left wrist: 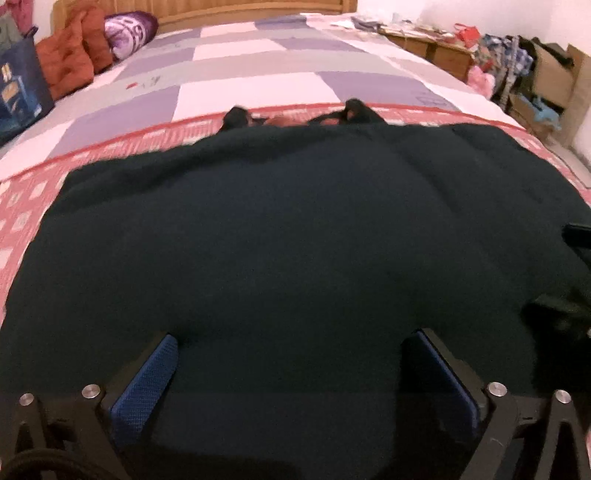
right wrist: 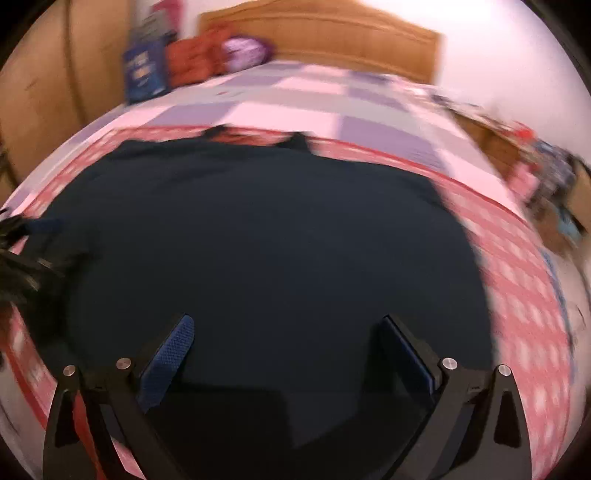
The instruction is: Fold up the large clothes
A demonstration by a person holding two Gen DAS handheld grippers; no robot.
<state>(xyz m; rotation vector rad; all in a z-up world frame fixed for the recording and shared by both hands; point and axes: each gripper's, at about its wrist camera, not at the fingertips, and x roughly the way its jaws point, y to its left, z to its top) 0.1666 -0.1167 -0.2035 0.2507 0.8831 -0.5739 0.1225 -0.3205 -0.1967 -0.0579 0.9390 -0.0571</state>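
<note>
Left hand-held gripper agape | right hand-held gripper agape | dark garment beneath

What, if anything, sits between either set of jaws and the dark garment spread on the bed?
Nothing visible does. The dark garment lies spread directly ahead of the left gripper and the right gripper, both with jaws wide apart. The orange cushion sits far off by the headboard.

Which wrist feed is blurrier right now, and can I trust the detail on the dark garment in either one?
Right wrist view: heavy motion smear, worst at the quilt edges and clutter on the right; dark fisheye vignette in the corners. Left wrist view: sharper, mild blur; headboard and bed lines bow with distortion. In both, the dark garment is underexposed, folds barely readable; both grippers show open.
</note>
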